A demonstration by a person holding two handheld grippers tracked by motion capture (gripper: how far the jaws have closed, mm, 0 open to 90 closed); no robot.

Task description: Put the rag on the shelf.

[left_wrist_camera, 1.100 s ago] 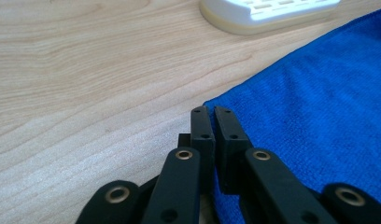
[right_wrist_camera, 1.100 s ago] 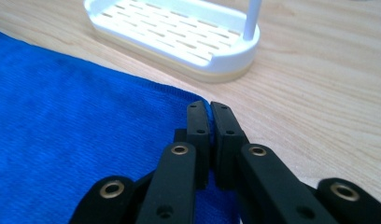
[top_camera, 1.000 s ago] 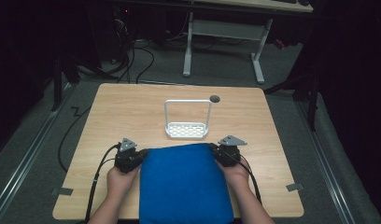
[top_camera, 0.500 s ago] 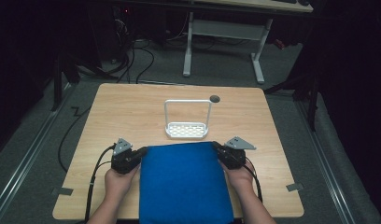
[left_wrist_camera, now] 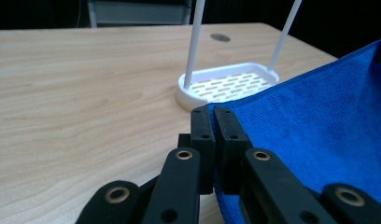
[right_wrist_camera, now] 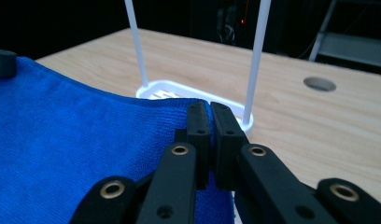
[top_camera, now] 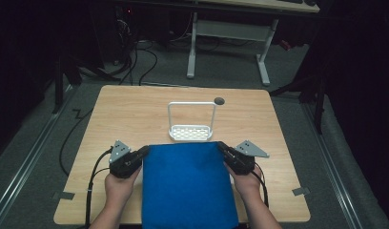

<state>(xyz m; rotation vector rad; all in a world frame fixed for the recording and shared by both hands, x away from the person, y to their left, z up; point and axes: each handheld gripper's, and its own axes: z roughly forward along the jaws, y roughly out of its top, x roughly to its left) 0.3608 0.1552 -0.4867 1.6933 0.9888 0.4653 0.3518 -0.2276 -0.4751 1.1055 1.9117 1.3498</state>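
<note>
We clamp both tools, left tool (top_camera: 144, 151) and right tool (top_camera: 221, 147), on the blue square microfibre cloth's (top_camera: 187, 186) far corners, seemingly lifted, lower centre of the high view.

The high view looks forward and down on the whole table (top_camera: 135, 109) from the near side. Each gripper view sits low and close, facing the far edge. All three share the white rack (top_camera: 191, 131) (left_wrist_camera: 226, 84) (right_wrist_camera: 179, 91).
</note>
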